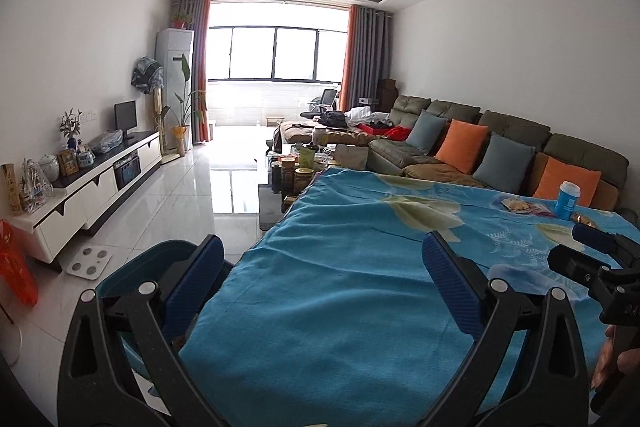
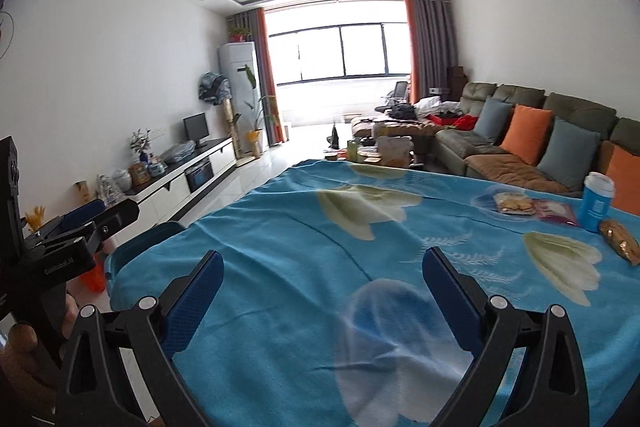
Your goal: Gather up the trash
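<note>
Both grippers stand with jaws spread wide and nothing between them: the left gripper and the right gripper, each over the blue flower-printed tablecloth.

The trash lies at the cloth's far right, grouped about one landmark, the blue cylindrical cup with white lid.
- Clear packet of biscuits: left of the cup, well apart. Judged light, crinkly, contents brittle; take hold by an edge.
- Red-printed flat wrapper: between packet and cup. Judged limp, slippery.
- Golden-brown crinkled packet: just beside the cup's base, nearer side.

Cup contents cannot be seen. A dark teal round bin stands beyond the cloth's left edge; its interior is not shown.
</note>
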